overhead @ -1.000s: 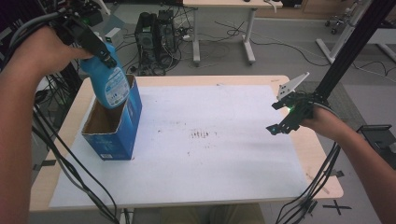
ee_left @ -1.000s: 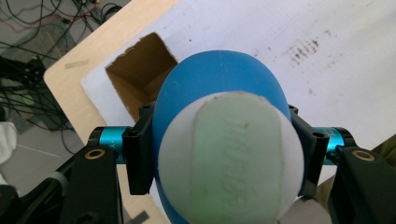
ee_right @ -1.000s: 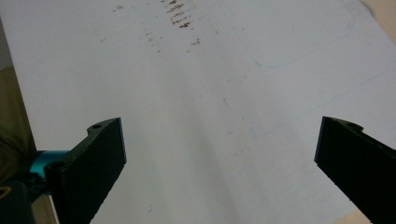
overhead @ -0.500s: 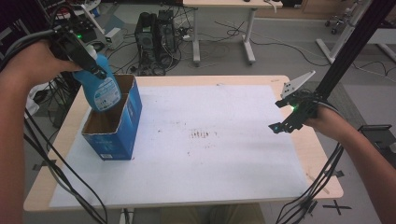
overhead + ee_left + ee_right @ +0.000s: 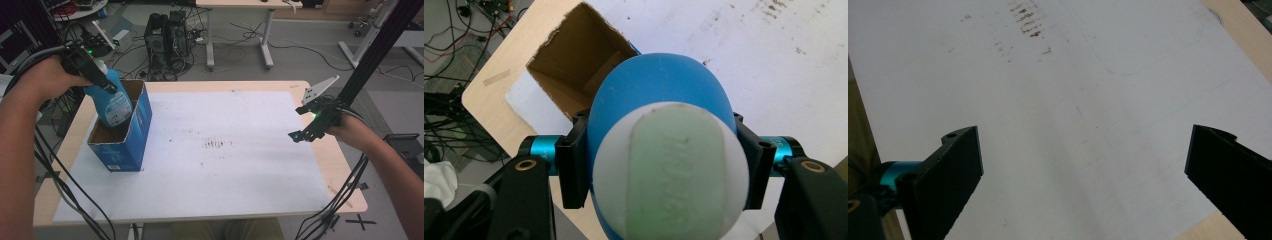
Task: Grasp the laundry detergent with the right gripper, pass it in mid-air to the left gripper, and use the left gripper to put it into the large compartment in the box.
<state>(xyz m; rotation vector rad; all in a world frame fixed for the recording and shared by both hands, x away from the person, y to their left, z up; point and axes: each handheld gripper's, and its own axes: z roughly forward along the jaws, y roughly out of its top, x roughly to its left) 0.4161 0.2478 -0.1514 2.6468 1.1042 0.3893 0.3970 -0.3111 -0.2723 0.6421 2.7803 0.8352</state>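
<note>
Lowering: blue bottle (image 5: pixel 111 102) lower than a second ago, base now past the rim of the blue carton (image 5: pixel 131 137), upper part above it.
Carton: open-topped, brown inside, standing at the left end of the worktop (image 5: pixel 240 205) on the white sheet (image 5: pixel 235 165); position unchanged over the last second.
Left tongs (image 5: pixel 95 75): clamped on the bottle just below its white cap (image 5: pixel 674 175), one jaw on each side; tilted toward the far left.
Bottle attitude: leaning, neck toward the far left, label facing near.
Right tongs (image 5: pixel 306 131): spread wide, empty, hovering over the right edge of the sheet; barely shifted since before.
Judged step: placing the bottle into the carton, partly done.
Outstanding: bottom contact hidden by the carton wall; release not yet made.
Risk: tilted bottle could catch the carton's left rim.
</note>
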